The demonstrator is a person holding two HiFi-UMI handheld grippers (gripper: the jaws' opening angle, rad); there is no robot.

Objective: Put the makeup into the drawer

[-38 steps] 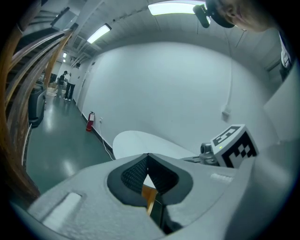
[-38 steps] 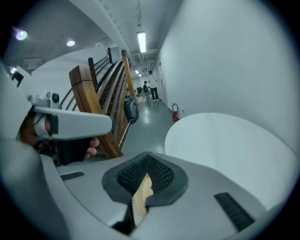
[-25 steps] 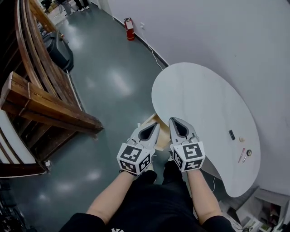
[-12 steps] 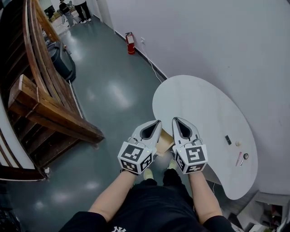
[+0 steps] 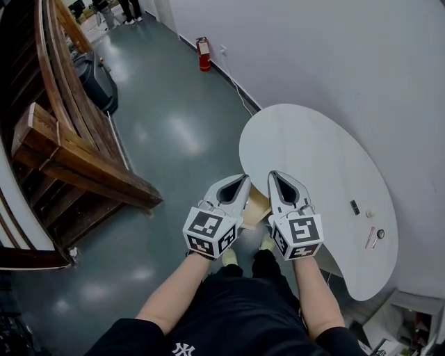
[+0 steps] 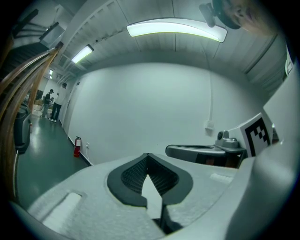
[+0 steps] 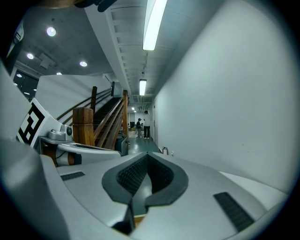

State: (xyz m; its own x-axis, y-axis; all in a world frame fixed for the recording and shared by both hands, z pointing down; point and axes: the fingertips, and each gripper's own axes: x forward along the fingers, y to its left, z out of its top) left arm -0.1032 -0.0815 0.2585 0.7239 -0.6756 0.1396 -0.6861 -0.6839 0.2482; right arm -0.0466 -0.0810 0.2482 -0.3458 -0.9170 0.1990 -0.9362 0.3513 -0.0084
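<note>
In the head view both grippers are held side by side in front of the person, above the green floor at the near edge of a white rounded table (image 5: 306,149). My left gripper (image 5: 245,179) and right gripper (image 5: 272,174) are both shut and hold nothing. Their own views show the same: left gripper (image 6: 148,154), right gripper (image 7: 147,153), tips together. Small makeup items lie far right on the table: a black piece (image 5: 354,206), a pink stick (image 5: 369,238) and a round dark piece (image 5: 379,234). A light wooden box (image 5: 256,206) shows between the grippers, mostly hidden.
A wooden stair rail and post (image 5: 76,156) fill the left side. A red fire extinguisher (image 5: 204,54) stands by the white wall, with a cable running along it. A black bin (image 5: 94,73) sits by the stairs, and people stand far down the hall (image 5: 115,8).
Both grippers have risen a little, still side by side and shut. The head view has shifted slightly, so the table sits a bit further right.
</note>
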